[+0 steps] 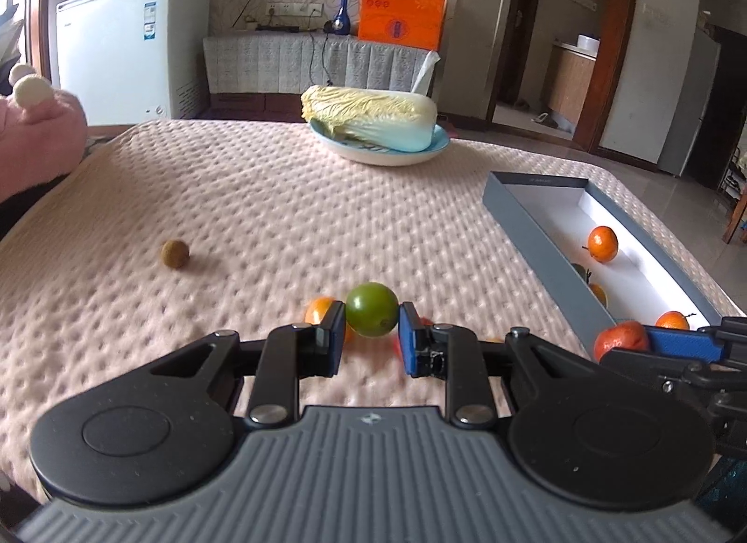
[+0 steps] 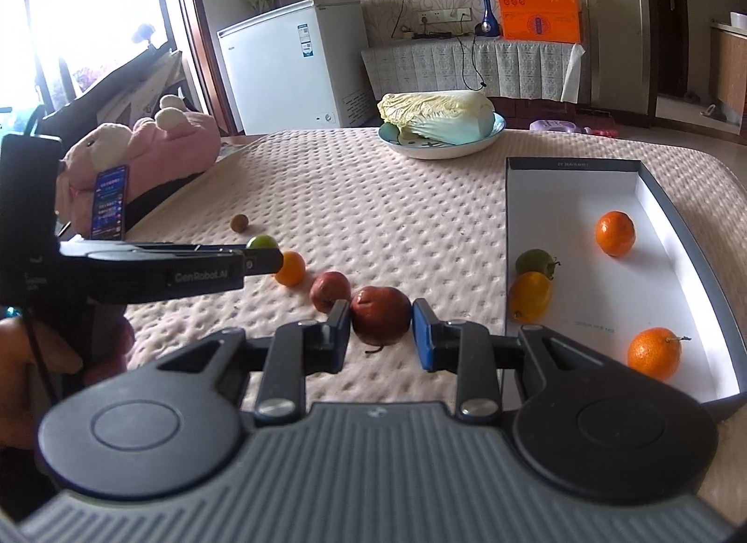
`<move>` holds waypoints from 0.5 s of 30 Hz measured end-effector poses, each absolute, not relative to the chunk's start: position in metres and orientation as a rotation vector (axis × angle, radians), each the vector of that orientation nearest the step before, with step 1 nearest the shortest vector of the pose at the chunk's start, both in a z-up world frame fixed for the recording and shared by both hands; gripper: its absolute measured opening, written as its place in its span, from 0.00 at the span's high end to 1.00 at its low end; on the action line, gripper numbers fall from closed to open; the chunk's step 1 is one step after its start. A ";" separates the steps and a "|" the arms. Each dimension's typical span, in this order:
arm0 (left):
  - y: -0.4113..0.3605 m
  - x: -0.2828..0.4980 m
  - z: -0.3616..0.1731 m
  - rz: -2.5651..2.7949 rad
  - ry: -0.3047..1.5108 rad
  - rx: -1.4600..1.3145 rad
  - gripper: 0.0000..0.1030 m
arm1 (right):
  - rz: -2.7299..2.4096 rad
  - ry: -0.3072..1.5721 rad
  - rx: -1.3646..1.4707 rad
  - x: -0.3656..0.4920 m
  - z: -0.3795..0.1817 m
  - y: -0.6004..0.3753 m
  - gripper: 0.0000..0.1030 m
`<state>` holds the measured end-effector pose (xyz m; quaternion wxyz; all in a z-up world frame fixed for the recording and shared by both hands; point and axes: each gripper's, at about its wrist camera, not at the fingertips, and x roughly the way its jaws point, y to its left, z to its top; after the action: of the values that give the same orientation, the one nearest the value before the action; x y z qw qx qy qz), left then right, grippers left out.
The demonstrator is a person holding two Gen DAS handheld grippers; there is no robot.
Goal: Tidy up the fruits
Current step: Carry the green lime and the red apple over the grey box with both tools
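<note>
My left gripper (image 1: 372, 318) is shut on a green round fruit (image 1: 372, 315), held a little above the pink quilted table cover (image 1: 261, 216). An orange fruit (image 1: 319, 309) lies on the cover just behind its left finger. My right gripper (image 2: 381, 316) is shut on a dark red fruit (image 2: 380, 314). A second red fruit (image 2: 329, 291) and an orange fruit (image 2: 290, 268) lie left of it. The grey box (image 2: 507, 225) on the right holds two tangerines (image 2: 615, 233) (image 2: 653, 353), a yellow fruit (image 2: 530, 295) and a green fruit (image 2: 534, 261). A small brown fruit (image 1: 175, 254) sits alone at the left.
A blue plate (image 1: 373, 155) with a napa cabbage (image 1: 369, 116) stands at the far side of the table. A pink plush toy (image 2: 154, 141) lies at the left edge. A person's hand (image 2: 51, 347) holds the left gripper's handle.
</note>
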<state>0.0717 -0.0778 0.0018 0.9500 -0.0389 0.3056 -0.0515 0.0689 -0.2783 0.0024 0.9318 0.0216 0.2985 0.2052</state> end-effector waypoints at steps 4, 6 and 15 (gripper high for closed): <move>-0.082 0.078 0.004 -0.114 0.622 -0.088 0.72 | 0.420 0.615 0.040 0.068 0.002 -0.280 0.70; -0.085 0.081 0.004 -0.121 0.614 -0.070 0.72 | 0.420 0.616 0.037 0.068 0.001 -0.280 0.70; -0.089 0.084 0.003 -0.127 0.607 -0.036 0.72 | 0.430 0.630 0.027 0.071 -0.001 -0.275 0.70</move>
<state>0.0839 -0.0886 0.0026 0.9521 -0.0179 0.2988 -0.0627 0.0711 -0.2752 -0.0014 0.9280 0.0133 0.3074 0.2100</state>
